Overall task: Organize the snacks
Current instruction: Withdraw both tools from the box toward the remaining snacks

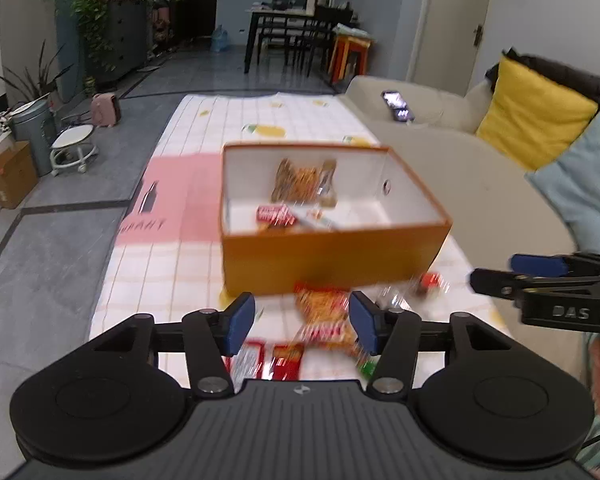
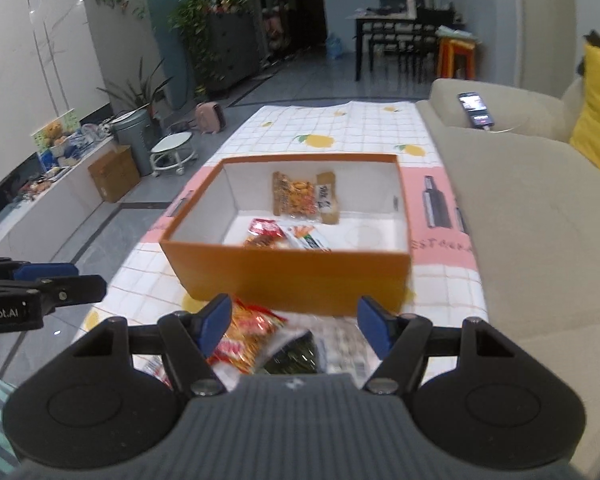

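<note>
Our left gripper [image 1: 302, 322] hangs spread and empty above loose snack packets [image 1: 322, 312] on the checked-cloth bench [image 1: 172, 264]. Beyond them sits the orange cardboard box [image 2: 292, 276], holding several packets. Our right gripper [image 2: 294, 326] is also spread, gripping nothing.

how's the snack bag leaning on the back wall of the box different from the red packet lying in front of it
The leaning snack bag is propped upright against the far wall of the orange box; the red packet lies flat on the box floor. The leaning snack bag is clear with tan edges and orange pieces showing through; the red packet is opaque red. The leaning snack bag looks the larger. Both are already inside the box, and no gripper touches either.
</note>
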The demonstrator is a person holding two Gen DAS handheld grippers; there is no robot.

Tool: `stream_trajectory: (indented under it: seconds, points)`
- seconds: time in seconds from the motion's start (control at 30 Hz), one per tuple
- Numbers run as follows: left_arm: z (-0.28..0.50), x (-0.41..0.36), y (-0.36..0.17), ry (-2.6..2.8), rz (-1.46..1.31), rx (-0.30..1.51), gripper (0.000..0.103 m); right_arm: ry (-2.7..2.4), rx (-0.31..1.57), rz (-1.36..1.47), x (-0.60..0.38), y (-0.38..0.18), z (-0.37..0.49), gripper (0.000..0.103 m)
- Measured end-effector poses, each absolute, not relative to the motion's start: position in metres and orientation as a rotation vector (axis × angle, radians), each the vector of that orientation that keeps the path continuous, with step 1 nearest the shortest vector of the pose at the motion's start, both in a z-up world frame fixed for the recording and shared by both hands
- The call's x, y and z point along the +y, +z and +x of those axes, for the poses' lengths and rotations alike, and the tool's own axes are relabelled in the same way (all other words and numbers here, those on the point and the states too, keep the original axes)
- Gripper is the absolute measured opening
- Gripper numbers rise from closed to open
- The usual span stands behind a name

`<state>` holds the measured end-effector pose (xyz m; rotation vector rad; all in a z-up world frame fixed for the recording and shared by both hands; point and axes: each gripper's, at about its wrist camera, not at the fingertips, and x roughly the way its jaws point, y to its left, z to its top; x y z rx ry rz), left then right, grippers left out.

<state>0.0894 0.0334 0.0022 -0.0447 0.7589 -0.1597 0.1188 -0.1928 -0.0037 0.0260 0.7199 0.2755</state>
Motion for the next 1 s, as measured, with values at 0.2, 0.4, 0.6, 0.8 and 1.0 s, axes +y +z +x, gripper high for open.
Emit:
stream_trajectory:
  seconds: [0.2, 0.4, 0.6, 0.8, 1.0]
  points:
    - [0.078, 0.034, -0.033, -0.157, -0.095, 0.828, 0.066, 0.244, 0.727, -0.003, -0.193, -0.039, 0.081, 0.072]
    - [0.083, 0.027, -0.059, -0.129, -0.066, 0.927, 0.071, 0.267, 0.791, -0.061, -0.180, -0.065, 0.081, 0.072]
    - [0.093, 0.037, -0.067, -0.073, -0.073, 0.938, 0.082, 0.264, 0.827, -0.057, -0.178, -0.082, 0.092, 0.075]
    - [0.116, 0.035, -0.088, -0.121, -0.013, 1.011, 0.083, 0.245, 0.859, -0.037, -0.180, -0.095, 0.110, 0.078]
    - [0.132, 0.034, -0.114, -0.129, 0.019, 1.061, 0.088, 0.241, 0.865, -0.072, -0.180, -0.111, 0.127, 0.085]
